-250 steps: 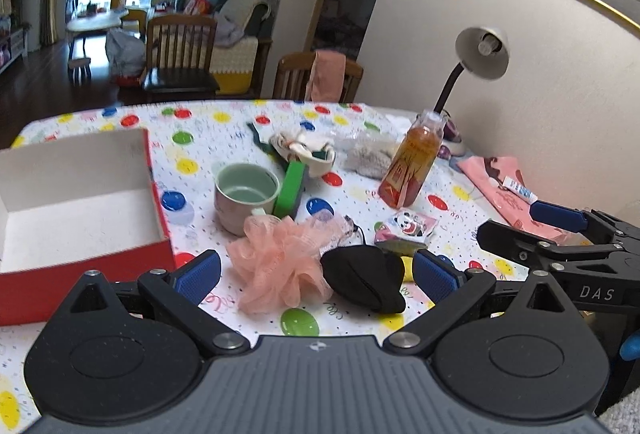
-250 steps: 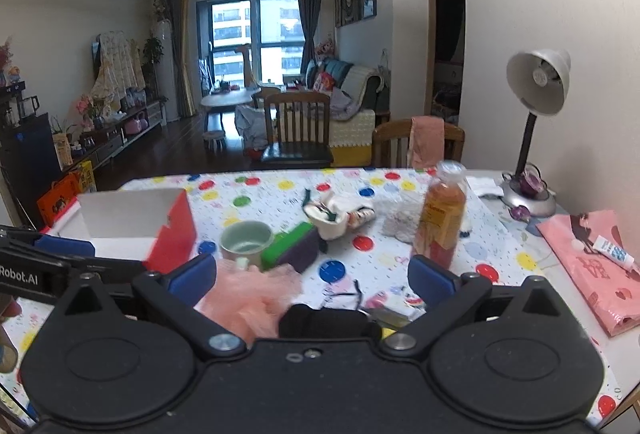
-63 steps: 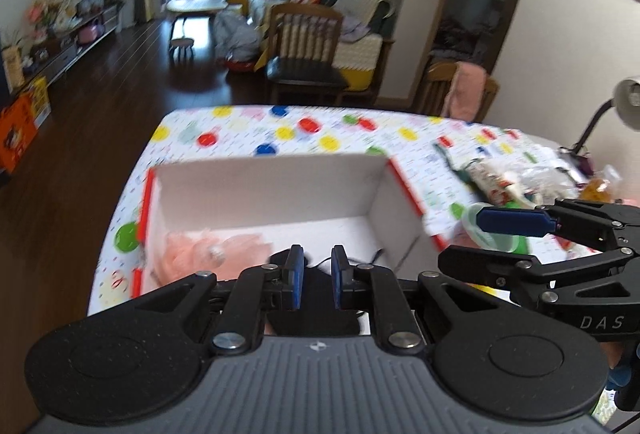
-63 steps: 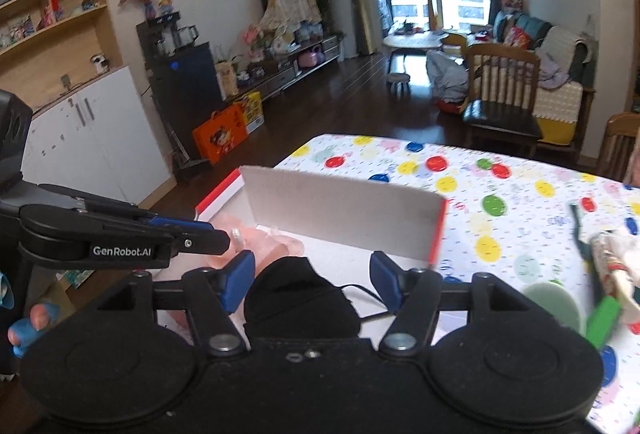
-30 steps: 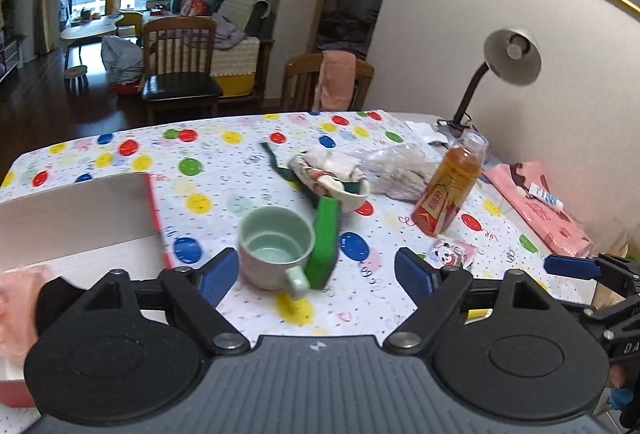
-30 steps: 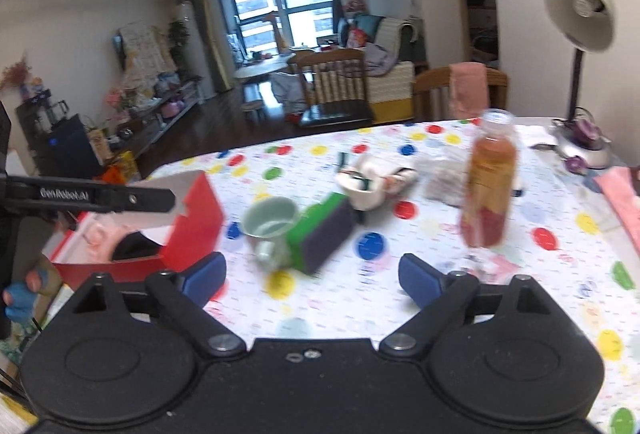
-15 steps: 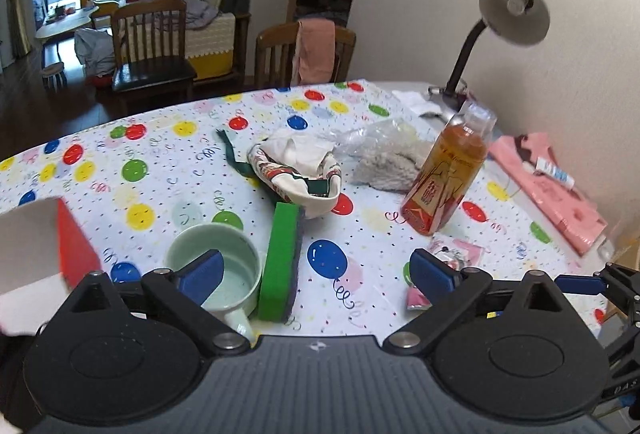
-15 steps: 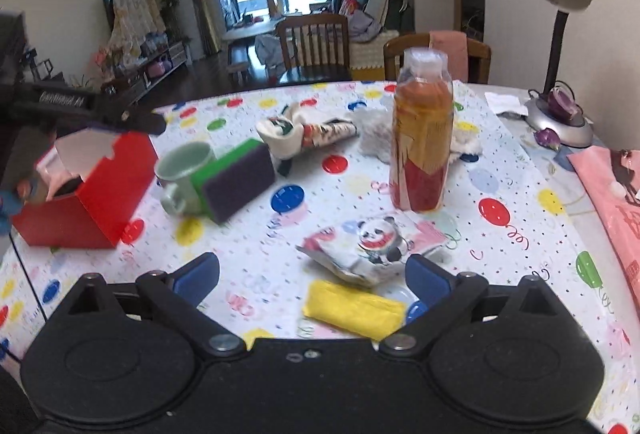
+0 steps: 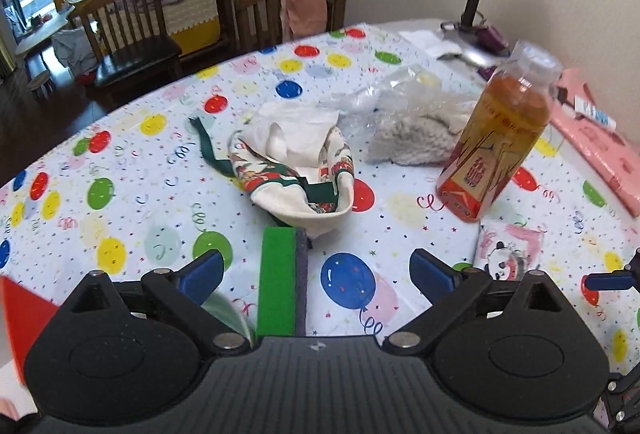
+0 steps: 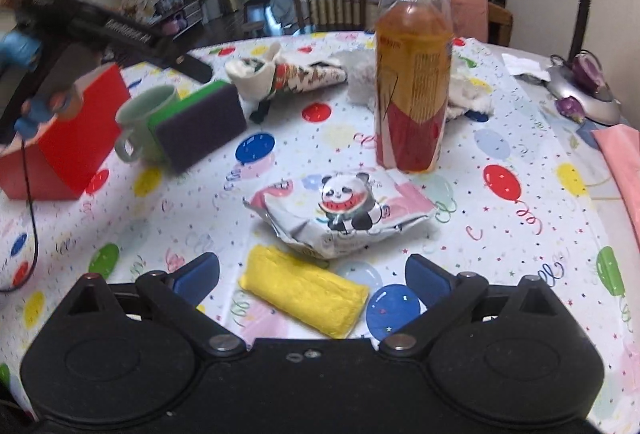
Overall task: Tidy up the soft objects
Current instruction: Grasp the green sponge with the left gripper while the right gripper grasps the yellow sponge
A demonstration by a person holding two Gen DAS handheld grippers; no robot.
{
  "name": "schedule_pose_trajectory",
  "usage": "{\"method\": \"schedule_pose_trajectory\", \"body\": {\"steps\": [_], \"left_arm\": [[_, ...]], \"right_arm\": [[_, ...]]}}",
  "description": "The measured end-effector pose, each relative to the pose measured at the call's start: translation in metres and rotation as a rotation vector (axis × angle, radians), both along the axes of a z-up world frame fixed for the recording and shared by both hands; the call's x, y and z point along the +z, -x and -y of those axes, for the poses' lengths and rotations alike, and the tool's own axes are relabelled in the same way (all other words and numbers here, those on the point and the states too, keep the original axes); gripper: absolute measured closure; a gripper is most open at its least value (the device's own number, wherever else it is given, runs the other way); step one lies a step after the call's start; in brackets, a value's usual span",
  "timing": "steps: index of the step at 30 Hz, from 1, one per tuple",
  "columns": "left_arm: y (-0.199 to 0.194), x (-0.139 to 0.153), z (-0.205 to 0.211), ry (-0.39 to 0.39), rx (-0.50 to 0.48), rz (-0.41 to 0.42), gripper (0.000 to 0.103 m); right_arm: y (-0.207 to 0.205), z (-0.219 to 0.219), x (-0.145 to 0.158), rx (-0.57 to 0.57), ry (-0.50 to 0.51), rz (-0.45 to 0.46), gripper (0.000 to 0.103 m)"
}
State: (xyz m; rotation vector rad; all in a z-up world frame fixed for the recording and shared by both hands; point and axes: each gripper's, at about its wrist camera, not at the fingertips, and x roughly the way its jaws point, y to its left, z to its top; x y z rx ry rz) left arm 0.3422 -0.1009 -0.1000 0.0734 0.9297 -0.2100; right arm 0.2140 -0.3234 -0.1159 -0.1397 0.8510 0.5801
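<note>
**A:** How much is sorted, judging from what lies out?

**B:** A fair bit is left, I'd say. The green sponge leans against the mint mug, just right of the red box. Beyond the sponge lies the printed cloth pouch, and right of that a fluffy white cloth in a clear bag, behind the tea bottle.

**A:** And nearer the bottle?

**B:** In front of it is the panda tissue pack, and touching that, nearer still, a yellow roll of soft material. Inside the box I can't see from here.

**A:** The tongs?

**B:** Both wide and holding nothing. The left gripper hovers over the sponge; the right gripper straddles the yellow roll, likely the next pick.
</note>
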Motion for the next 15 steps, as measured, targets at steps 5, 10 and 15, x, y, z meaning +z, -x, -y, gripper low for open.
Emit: {"method": "schedule_pose_trajectory", "body": {"steps": [5,10,15], "left_arm": [[-0.024,-0.018,0.008,-0.039,-0.025,-0.074,0.003],[-0.041,-0.036,0.011,-0.065,-0.04,-0.154,0.003],[-0.051,-0.048,0.013,-0.088,-0.02,-0.206,0.003]], "right_arm": [[-0.011,0.001,-0.015,0.038,0.025,-0.023,0.006],[-0.017,-0.002,-0.025,0.1,0.053,-0.027,0.008],[-0.021,-0.009,-0.036,0.163,0.102,-0.024,0.012]]}}
